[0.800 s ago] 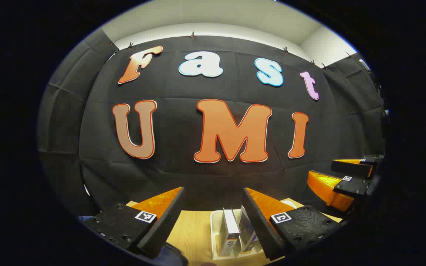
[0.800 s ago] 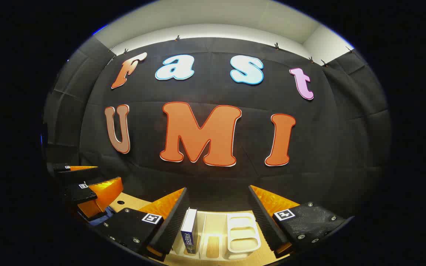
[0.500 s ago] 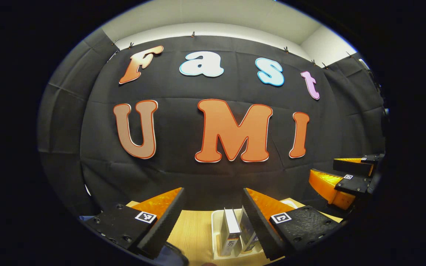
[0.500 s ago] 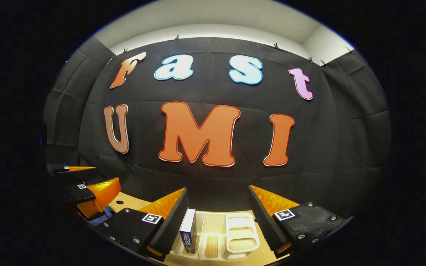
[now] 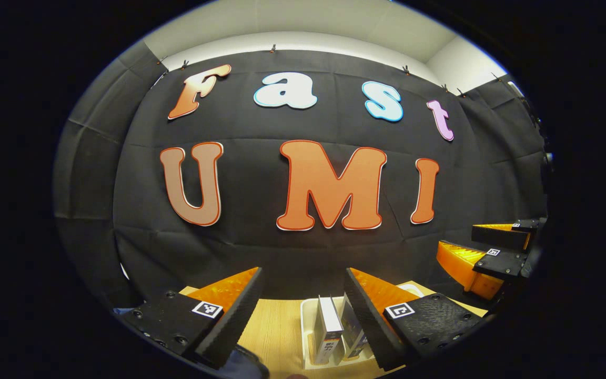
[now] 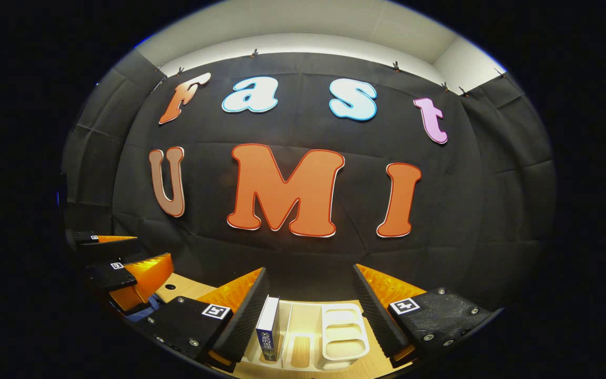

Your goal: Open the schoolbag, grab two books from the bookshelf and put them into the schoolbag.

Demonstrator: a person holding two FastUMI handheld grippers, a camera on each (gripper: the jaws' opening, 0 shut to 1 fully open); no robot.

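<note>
In the left gripper view, our left tongs (image 5: 303, 300) are held above the wooden worktop (image 5: 276, 329) with the two fingers wide apart and nothing between them. At the lower edge, just under the left finger, we see a small piece of blue fabric (image 5: 242, 366); we cannot tell if it is the schoolbag. Between the fingers, closer to the right one, stands the white bookshelf (image 5: 307, 321) on the worktop, with two books upright in it: a white book (image 5: 329, 323) and, touching it on the right, a second book (image 5: 350, 323) that leans a little and is partly hidden by the right finger. At the far right of this view we see the right tongs (image 5: 479, 247), raised and apart from the shelf.

In the right gripper view, the left tongs (image 6: 124, 255) are at the far left. Our right tongs (image 6: 311, 300) are also wide apart and empty. Between the fingers, a blue book (image 6: 268, 329) stands upright at the left end of the bookshelf (image 6: 342, 329), just beside the left finger; the compartments to its right hold no books.
</note>
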